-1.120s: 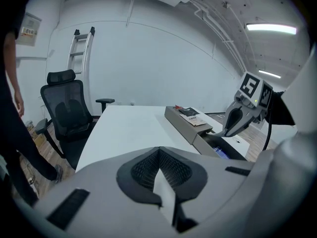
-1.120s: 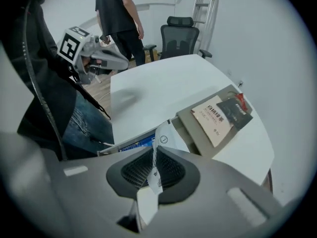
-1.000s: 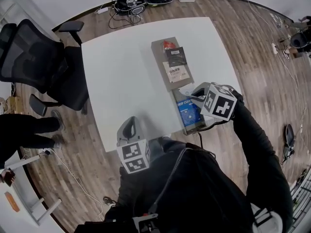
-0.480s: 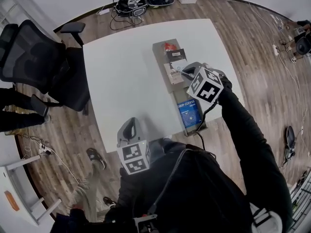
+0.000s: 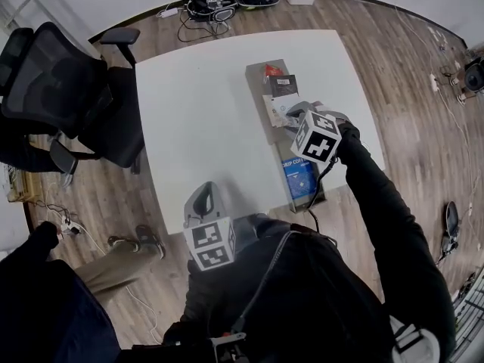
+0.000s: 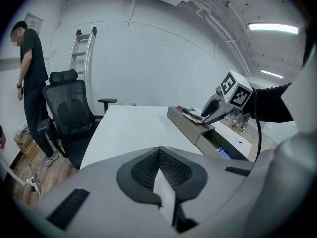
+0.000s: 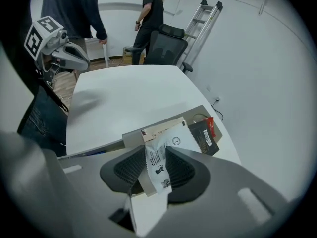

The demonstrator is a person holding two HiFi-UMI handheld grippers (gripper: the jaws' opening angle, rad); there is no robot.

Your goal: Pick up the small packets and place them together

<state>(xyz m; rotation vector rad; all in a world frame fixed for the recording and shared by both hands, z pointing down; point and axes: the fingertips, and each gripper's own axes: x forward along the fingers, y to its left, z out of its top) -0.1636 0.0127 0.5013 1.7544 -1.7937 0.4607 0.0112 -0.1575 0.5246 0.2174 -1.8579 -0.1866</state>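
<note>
Two tools: the left tool is shut and empty. The right tool, moved off the drawer, has just been opening around one white packet over the grey box. Three packets lie there: cream, black, red.

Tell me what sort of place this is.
Probably an office or lab workroom: a white table, a black office chair beside it, a ladder against the wall, and cables on the floor.

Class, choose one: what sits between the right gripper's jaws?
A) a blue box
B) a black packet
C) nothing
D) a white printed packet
D: the right gripper view shows a white printed packet between the jaws of the right gripper, which have just been opening.
</note>
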